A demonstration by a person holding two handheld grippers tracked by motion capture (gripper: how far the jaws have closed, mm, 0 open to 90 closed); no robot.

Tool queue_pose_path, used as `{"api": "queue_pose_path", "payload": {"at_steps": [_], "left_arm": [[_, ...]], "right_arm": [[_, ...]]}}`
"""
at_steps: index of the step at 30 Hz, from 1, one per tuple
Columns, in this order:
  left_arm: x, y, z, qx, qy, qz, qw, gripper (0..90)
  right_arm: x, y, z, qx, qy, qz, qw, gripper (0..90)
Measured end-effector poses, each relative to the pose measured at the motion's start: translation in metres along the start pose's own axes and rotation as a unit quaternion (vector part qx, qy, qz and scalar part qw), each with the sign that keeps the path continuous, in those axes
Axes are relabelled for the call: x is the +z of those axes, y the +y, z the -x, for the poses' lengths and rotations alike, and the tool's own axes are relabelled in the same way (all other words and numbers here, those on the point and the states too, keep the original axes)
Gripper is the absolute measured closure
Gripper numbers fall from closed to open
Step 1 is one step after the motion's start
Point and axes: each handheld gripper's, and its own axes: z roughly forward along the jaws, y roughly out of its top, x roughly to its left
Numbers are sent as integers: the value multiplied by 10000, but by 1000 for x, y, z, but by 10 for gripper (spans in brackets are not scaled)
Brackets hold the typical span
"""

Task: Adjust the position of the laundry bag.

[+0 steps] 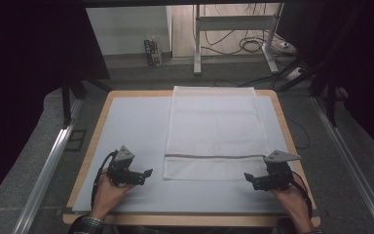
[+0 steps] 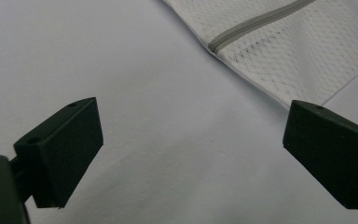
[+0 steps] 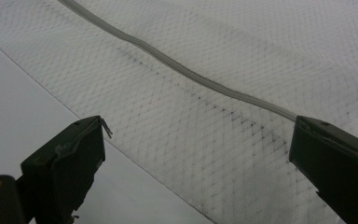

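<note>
A white mesh cloth (image 1: pixel 214 129) lies flat on the surface (image 1: pixel 126 122), a little right of the middle, and its far edge reaches the far rim. It is a long rectangle, with a grey band (image 1: pixel 214 156) that runs across it near the edge closest to the person. In the left gripper view the near left corner of the cloth (image 2: pixel 279 51) shows at the top right, with the band (image 2: pixel 256 21) ending at the side edge. In the right gripper view the woven mesh (image 3: pixel 205 93) fills most of the picture and the band (image 3: pixel 177 67) crosses it on a slant. The left gripper (image 1: pixel 148 172) is held in the left hand (image 1: pixel 108 192) just beside the near left corner of the cloth, apart from it, and its fingers (image 2: pixel 60 154) stand wide apart with nothing between them. The right gripper (image 1: pixel 246 176) is held in the right hand (image 1: pixel 292 197) near the near right corner; its fingers (image 3: pixel 65 172) are also spread wide, above the edge of the cloth, and they hold nothing. The surface is covered by a pale sheet, and a wooden border shows around it.
</note>
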Motion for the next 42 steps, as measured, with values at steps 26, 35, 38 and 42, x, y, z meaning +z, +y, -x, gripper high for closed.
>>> {"api": "queue_pose_path", "payload": {"at_steps": [26,35,38,42], "left_arm": [[34,40,0,140,-218,11,9997,168],[53,57,1,202,-204,1,9996,308],[56,59,0,191,-211,42,9996,364],[63,66,-4,163,-300,70,9994,512]], "right_arm": [[3,23,18,95,-429,-235,9988,305],[6,28,35,166,-710,-76,9973,396],[7,29,41,150,-814,-77,9965,455],[12,31,50,160,-877,-168,9959,536]]}}
